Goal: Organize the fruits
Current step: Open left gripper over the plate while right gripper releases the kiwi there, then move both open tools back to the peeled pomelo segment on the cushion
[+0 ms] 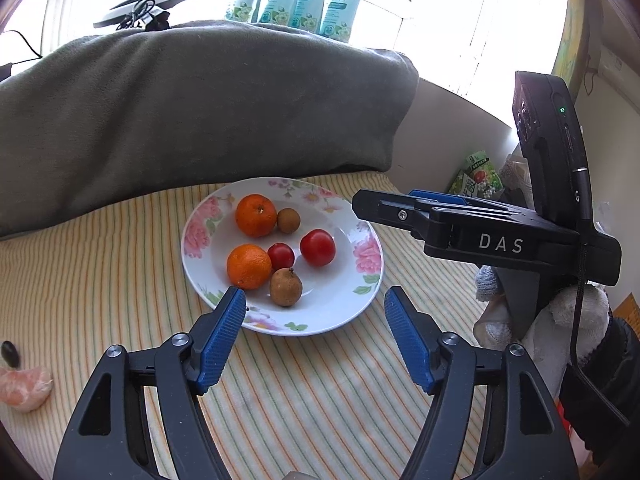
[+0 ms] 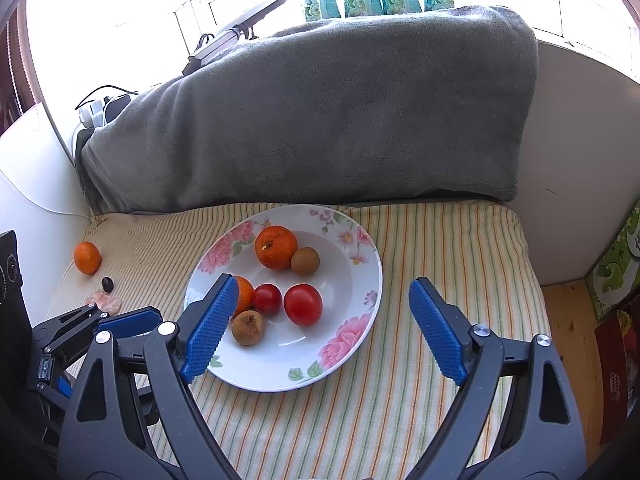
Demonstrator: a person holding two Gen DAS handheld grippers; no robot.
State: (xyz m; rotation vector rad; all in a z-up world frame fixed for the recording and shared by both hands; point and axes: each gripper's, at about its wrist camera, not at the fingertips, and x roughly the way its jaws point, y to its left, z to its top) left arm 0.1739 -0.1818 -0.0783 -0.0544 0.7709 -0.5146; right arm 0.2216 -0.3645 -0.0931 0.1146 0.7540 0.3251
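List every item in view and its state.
Left gripper: open, empty.
Right gripper: open, empty.
Floral plate: upright, holding six fruits.
Loose orange: on the striped cloth, off the plate.
Grey blanket: draped behind the plate.

We see a white plate (image 2: pixel 362 280) rimmed with pink flowers, holding orange tangerines (image 2: pixel 276 247), red tomatoes (image 2: pixel 303 304) and brown longans (image 2: pixel 305 261), on a cloth (image 2: pixel 440 248) striped cream, orange and green; behind, a grey blanket (image 2: pixel 340 120).
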